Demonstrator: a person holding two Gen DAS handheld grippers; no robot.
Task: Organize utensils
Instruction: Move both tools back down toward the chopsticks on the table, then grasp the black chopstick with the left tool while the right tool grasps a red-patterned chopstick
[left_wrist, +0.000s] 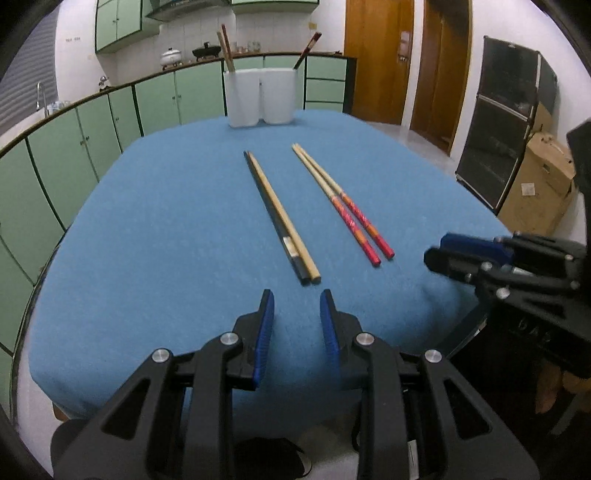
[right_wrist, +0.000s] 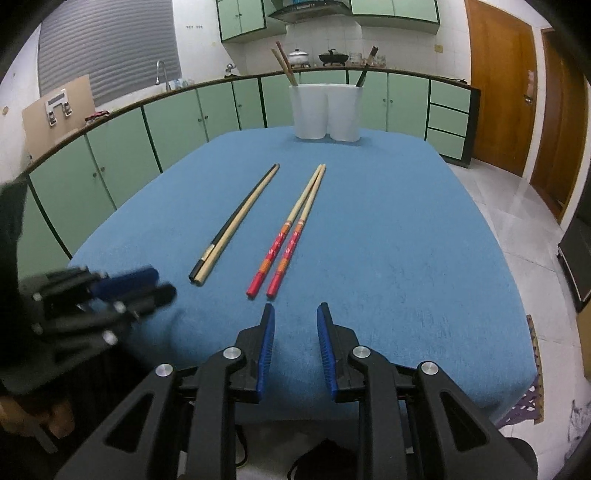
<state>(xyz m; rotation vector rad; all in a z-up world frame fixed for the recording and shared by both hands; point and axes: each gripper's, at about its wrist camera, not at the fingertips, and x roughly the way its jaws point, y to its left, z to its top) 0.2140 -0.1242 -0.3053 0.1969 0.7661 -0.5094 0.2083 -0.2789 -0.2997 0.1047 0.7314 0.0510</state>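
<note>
A black chopstick and a plain wooden chopstick (left_wrist: 280, 218) (right_wrist: 236, 221) lie side by side on the blue tablecloth (left_wrist: 166, 240) (right_wrist: 406, 240). To their right lies a pair of red-handled chopsticks (left_wrist: 343, 203) (right_wrist: 291, 232). A white two-cup holder (left_wrist: 260, 98) (right_wrist: 325, 110) stands at the table's far edge with chopsticks in it. My left gripper (left_wrist: 296, 295) is open and empty just short of the black and wooden pair. My right gripper (right_wrist: 293, 308) is open and empty just short of the red pair; it also shows in the left wrist view (left_wrist: 436, 254).
Green cabinets (left_wrist: 92, 125) (right_wrist: 177, 118) with a worktop, sink and pots run behind the table. Wooden doors (left_wrist: 376, 59) (right_wrist: 498, 85) stand at the right. A dark cabinet (left_wrist: 502, 125) and a cardboard box (left_wrist: 539, 184) stand on the floor at the right.
</note>
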